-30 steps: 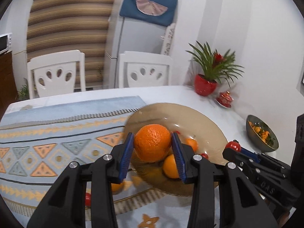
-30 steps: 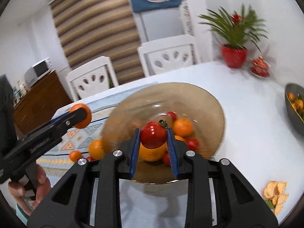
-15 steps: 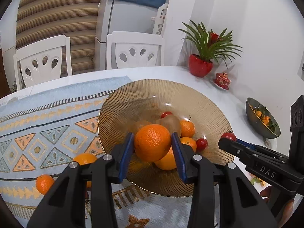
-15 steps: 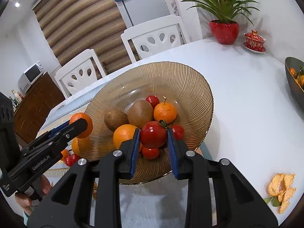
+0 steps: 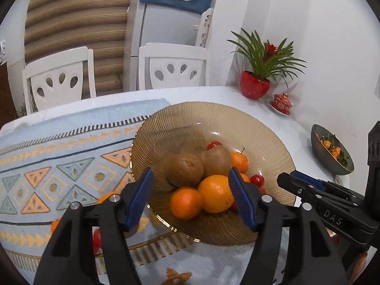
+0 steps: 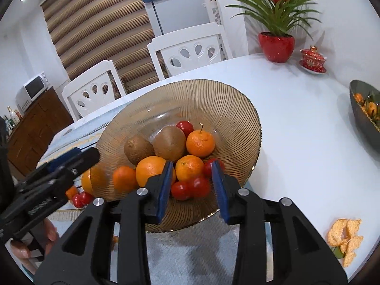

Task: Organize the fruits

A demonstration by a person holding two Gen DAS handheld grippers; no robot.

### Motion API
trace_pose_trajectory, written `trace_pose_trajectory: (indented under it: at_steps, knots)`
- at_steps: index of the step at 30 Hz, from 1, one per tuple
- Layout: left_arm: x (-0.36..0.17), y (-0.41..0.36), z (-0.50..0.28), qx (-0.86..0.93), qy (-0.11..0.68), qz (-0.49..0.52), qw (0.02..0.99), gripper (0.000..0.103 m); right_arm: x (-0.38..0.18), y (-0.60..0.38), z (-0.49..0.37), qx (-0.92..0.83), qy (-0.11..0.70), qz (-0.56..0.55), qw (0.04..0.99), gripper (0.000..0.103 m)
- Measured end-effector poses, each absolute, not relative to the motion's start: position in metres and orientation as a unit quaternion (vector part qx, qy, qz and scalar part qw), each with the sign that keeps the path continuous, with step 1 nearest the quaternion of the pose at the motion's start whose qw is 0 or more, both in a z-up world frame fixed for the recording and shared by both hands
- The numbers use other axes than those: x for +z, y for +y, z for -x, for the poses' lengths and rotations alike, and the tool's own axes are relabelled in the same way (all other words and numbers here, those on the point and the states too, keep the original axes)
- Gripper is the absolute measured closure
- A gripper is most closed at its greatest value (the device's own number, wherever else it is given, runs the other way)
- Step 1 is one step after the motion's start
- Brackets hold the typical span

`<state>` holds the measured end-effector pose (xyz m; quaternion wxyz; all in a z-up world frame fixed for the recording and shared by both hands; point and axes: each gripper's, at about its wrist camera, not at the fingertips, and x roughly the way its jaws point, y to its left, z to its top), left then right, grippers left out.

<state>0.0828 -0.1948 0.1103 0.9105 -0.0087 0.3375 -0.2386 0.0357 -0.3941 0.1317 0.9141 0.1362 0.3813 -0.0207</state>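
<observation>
Amber ribbed glass bowl (image 6: pixel 237 118) on the white table (image 6: pixel 296 123), its near edge over the patterned runner (image 5: pixel 59 166). Inside: oranges, two kiwis (image 6: pixel 168 142), small tomatoes (image 6: pixel 190 187). Left gripper (image 5: pixel 190 197) jaws opening, pads clear of the small orange (image 5: pixel 186 203) lying in the bowl. Right gripper (image 6: pixel 192 185) jaws opening, gripping nothing, tomatoes beneath.

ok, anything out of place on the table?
Yes: loose orange peel lies on the bare white table, right of the glass bowl. A few oranges and tomatoes sit outside the bowl, on the patterned cloth.
</observation>
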Motion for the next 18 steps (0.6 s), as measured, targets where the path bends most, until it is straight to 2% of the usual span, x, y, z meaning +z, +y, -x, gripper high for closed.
trace_pose_trajectory:
  at_steps: [8,18]
  knots:
    - [0.123,-0.161,-0.076,-0.223,0.329,0.025,0.917,0.031,0.144,-0.376,-0.029,-0.001,0.373,-0.137,0.917,0.067]
    - [0.143,-0.082,-0.068,-0.183,0.309,0.069,0.931,0.031,0.159,-0.329,-0.023,0.037,0.367,-0.116,0.922,0.067]
